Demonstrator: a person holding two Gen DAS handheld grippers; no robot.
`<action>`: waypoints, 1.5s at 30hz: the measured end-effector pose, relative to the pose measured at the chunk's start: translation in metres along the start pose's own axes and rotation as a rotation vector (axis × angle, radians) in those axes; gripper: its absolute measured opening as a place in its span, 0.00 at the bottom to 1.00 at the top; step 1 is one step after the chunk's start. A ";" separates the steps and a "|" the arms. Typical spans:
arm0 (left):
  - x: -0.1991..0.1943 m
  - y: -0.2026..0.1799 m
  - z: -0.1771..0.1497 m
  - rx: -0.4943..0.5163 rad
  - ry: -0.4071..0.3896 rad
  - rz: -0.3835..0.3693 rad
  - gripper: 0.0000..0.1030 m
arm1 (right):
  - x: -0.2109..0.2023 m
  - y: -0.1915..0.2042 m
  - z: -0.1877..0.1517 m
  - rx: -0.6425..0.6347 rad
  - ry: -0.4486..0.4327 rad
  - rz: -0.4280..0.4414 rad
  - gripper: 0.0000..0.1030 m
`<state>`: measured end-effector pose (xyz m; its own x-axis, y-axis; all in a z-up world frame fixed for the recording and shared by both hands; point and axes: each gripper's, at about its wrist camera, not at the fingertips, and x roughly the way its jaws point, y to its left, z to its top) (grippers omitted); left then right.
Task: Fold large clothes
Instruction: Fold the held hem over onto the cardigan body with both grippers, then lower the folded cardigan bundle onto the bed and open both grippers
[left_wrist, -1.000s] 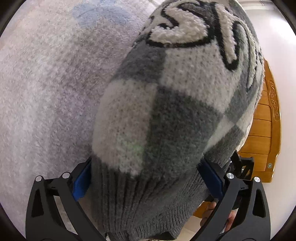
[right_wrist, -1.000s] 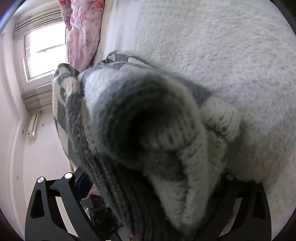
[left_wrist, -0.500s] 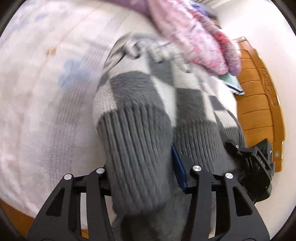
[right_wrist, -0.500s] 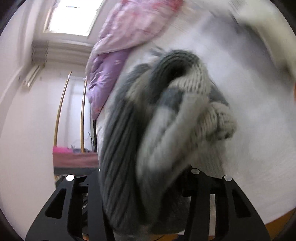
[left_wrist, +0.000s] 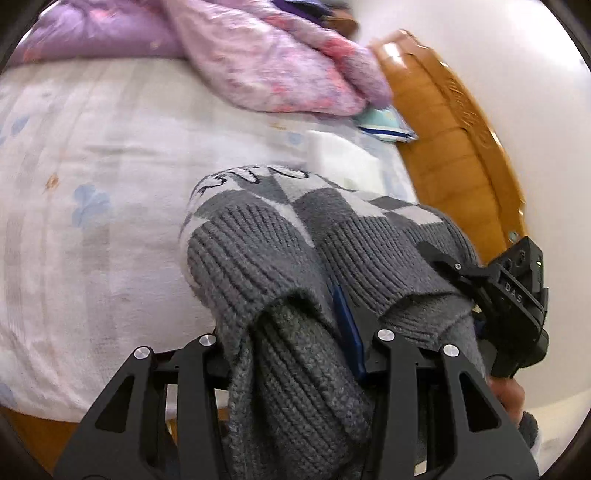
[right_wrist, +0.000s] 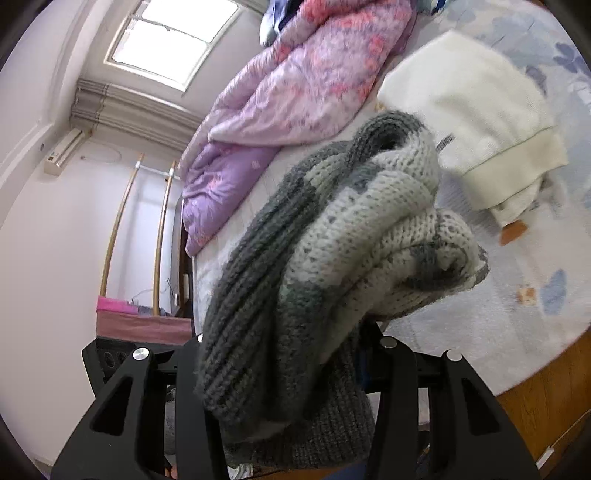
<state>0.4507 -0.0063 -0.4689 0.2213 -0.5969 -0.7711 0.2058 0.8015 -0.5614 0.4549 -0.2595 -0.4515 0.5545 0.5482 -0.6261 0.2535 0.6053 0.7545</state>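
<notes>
A grey and white checked knit sweater (left_wrist: 280, 251) with a ribbed grey hem is held bunched above the bed. My left gripper (left_wrist: 291, 343) is shut on its ribbed hem; the fingertips are buried in the knit. In the right wrist view the same sweater (right_wrist: 332, 258) hangs in thick folds over my right gripper (right_wrist: 291, 354), which is shut on it. My right gripper also shows in the left wrist view (left_wrist: 517, 299), close to the right of the left one, with sweater between them.
The bed sheet (left_wrist: 92, 221) is pale with blue flowers. A pink and purple quilt (left_wrist: 266, 62) is heaped at the far side. A folded cream garment (right_wrist: 476, 110) lies on the bed. A wooden headboard (left_wrist: 450, 147) stands at the right.
Both grippers closed onto the sweater, lifted it off the bed and tilted up, so the quilt, headboard and window came into view. The sweater now hangs bunched between them.
</notes>
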 end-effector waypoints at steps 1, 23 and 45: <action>-0.005 -0.012 0.002 0.017 -0.011 -0.013 0.41 | -0.010 0.000 0.002 -0.002 -0.015 0.007 0.40; 0.160 -0.227 0.161 0.175 -0.463 -0.026 0.41 | -0.115 -0.120 0.286 -0.243 -0.156 0.263 0.40; 0.329 -0.156 0.129 -0.069 -0.022 0.310 0.88 | -0.006 -0.299 0.267 -0.097 0.199 -0.468 0.66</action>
<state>0.6145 -0.3325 -0.5963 0.2840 -0.3236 -0.9026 0.0603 0.9455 -0.3200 0.5873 -0.5978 -0.6211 0.2358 0.2996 -0.9245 0.3586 0.8573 0.3693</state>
